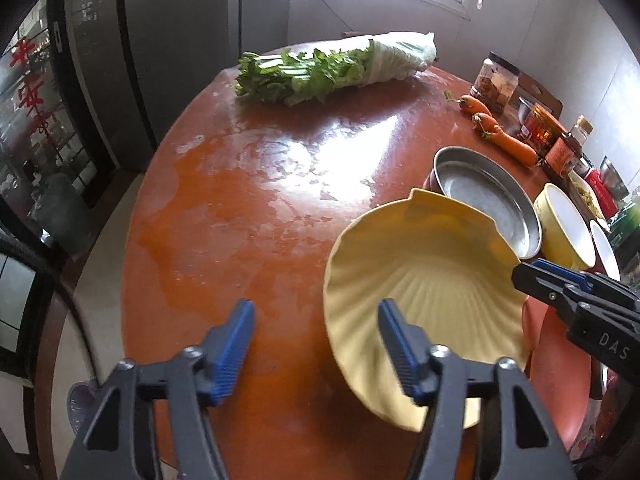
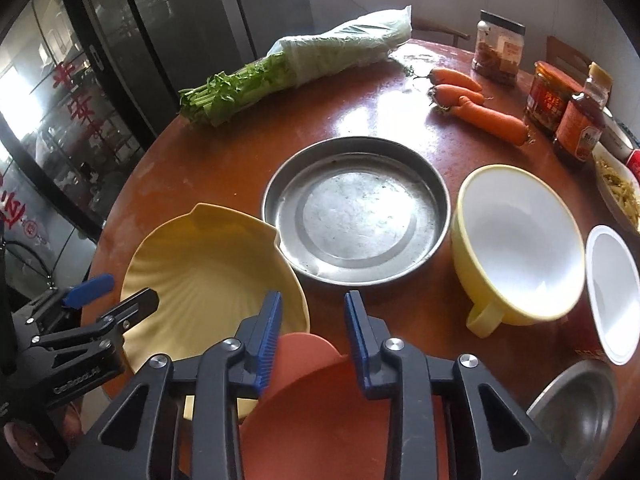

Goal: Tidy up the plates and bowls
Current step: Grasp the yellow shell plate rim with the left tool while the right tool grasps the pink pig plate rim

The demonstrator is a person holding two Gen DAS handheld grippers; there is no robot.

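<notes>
Left wrist view: the left tool [image 1: 318,340] is held with its jaws apart, and the near rim of the yellow shell-shaped plate [image 1: 420,280] is straddled but not pinched. The plate is seen tilted on the tabletop [image 1: 260,200], at eight o'clock of the round metal pan [image 2: 356,208].

In the right wrist view, the right tool [image 2: 314,320] is also seen with its jaws apart, and the edge of an orange plate [image 2: 320,392] shows in the gap. No contact with the pads can be made out.

A yellow bowl [image 2: 520,240], a white bowl [image 2: 612,292] and a metal bowl [image 2: 576,404] are spread from three to five o'clock of the pan. Nothing is stacked yet, so the sorting is judged barely begun.
</notes>
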